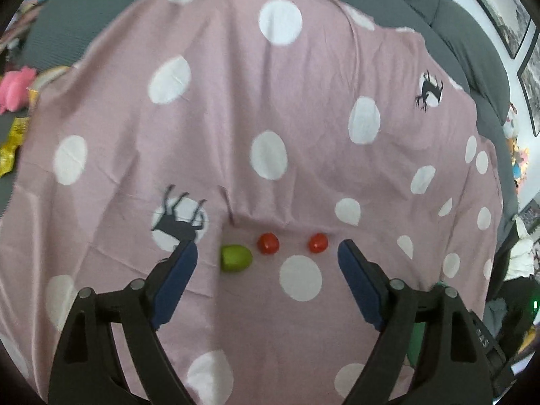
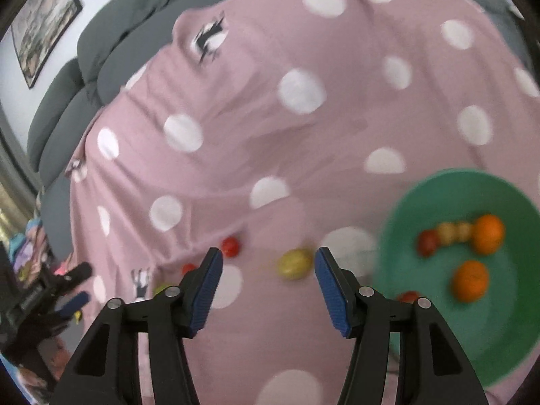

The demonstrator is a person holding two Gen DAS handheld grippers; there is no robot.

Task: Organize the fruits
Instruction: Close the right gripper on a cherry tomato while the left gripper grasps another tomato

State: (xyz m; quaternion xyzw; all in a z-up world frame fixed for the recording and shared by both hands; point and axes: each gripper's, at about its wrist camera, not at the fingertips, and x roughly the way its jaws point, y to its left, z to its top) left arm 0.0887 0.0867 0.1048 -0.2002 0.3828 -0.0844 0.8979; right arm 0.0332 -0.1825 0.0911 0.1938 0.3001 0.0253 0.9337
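Note:
In the left wrist view a green fruit [image 1: 236, 258] and two small red fruits [image 1: 268, 243] [image 1: 317, 243] lie in a row on the pink dotted cloth [image 1: 270, 118]. My left gripper [image 1: 266, 249] stands wide open just before them, touching none. In the right wrist view a yellow-green fruit [image 2: 294, 264] lies on the cloth just ahead of my right gripper [image 2: 269, 258], between its open fingertips; the pads do not press it. A green bowl [image 2: 499, 337] at the right holds two oranges [image 2: 487, 234] [image 2: 470, 280] and several smaller fruits. My left gripper [image 2: 81, 285] shows at the far left.
The cloth covers a grey sofa [image 1: 472, 50], whose back cushions rise behind it. Framed pictures [image 2: 44, 23] hang on the wall. A pink toy [image 1: 15, 89] and yellow wrappers [image 1: 13, 141] lie beyond the cloth's left edge. Clutter sits at the right [image 1: 523, 256].

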